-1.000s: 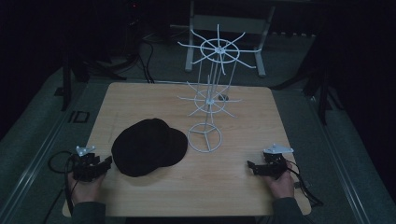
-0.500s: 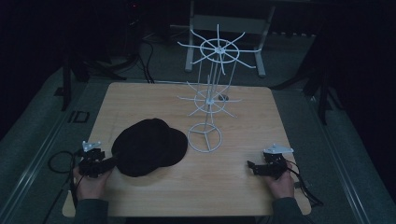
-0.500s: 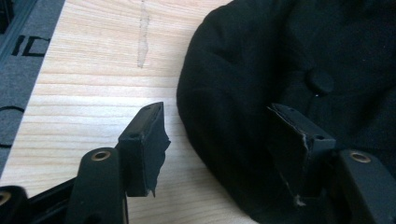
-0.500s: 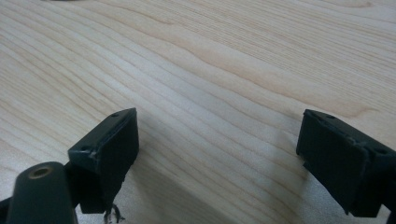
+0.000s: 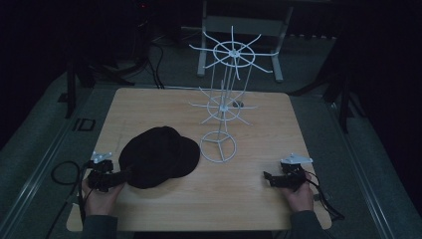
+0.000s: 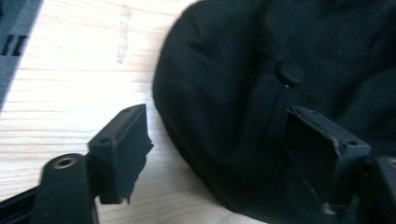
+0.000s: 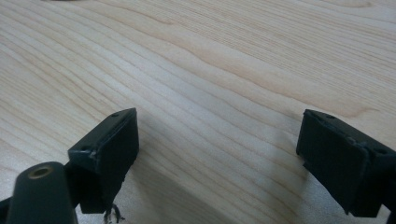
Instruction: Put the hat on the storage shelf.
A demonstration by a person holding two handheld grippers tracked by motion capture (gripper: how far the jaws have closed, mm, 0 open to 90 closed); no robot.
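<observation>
1. The black cap (image 5: 158, 157) lies on the wooden table (image 5: 249, 199), just left of the white wire rack (image 5: 224, 107).
2. The left gripper (image 6: 217, 140) has just been opening; its jaws straddle the cap's edge without pressing.
3. The right gripper (image 7: 219, 154) gapes over bare wood, well right of the cap.

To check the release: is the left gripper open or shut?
Open. The left gripper has its jaws spread wide; the black cap lies between them, unpressed.

The cap (image 5: 158, 157) lies on the tabletop (image 5: 259, 199) toward its near left corner. The wire rack (image 5: 222, 107) stands just right of the cap, about midway between the left and right edges. The left gripper (image 5: 119, 178) sits at the cap's near left rim, the right gripper (image 5: 268, 178) well apart near the near right corner
</observation>
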